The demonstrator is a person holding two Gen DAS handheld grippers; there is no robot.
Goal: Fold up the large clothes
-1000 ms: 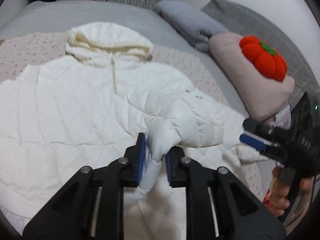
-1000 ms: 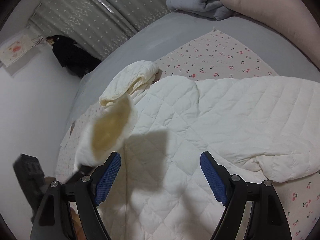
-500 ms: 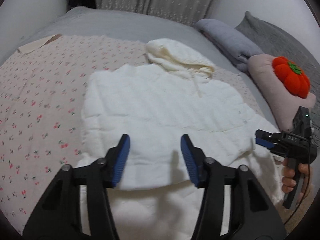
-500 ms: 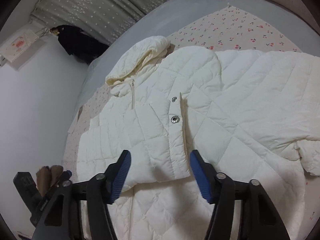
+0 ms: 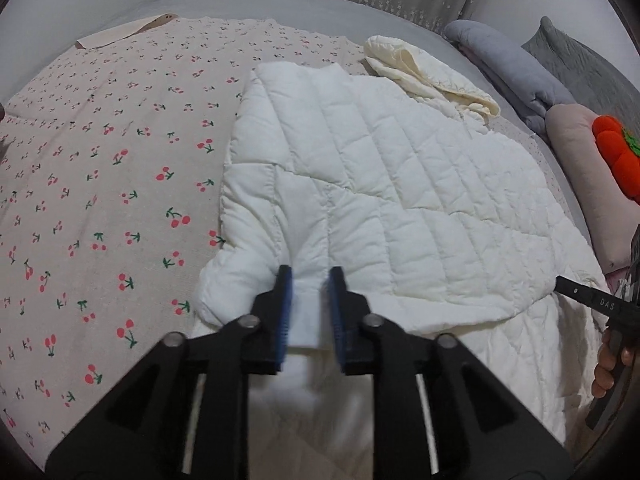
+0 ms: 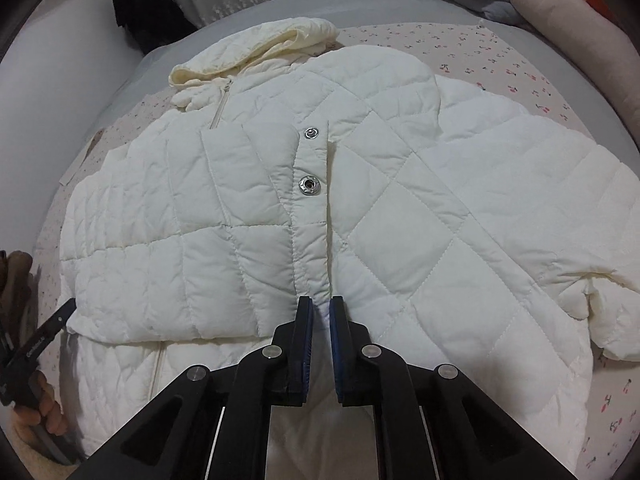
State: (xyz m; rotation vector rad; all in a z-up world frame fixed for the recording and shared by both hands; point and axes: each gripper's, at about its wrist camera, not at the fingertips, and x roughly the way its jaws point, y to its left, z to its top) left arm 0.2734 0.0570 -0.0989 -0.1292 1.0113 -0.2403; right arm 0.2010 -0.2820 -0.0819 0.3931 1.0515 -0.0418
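Observation:
A white quilted hooded jacket lies on the bed with its hood at the far end and both sleeves folded in over the body. My left gripper sits at the near left edge of the folded layer, jaws narrow with a fold of fabric pinched between them. In the right wrist view the jacket shows a snap-button placket. The right gripper is closing on the placket's near end, which sits between the pads. Each gripper shows at the edge of the other's view, held by a hand.
A cherry-print sheet covers the bed to the left of the jacket. A rolled grey blanket, a pink pillow and an orange pumpkin plush line the right side. A dark garment hangs by the curtain.
A second ago the left gripper carried a sleeve across and let it go. Both grippers then hung open above the jacket; now both are lower, at its folded near edge, jaws narrowed around fabric.

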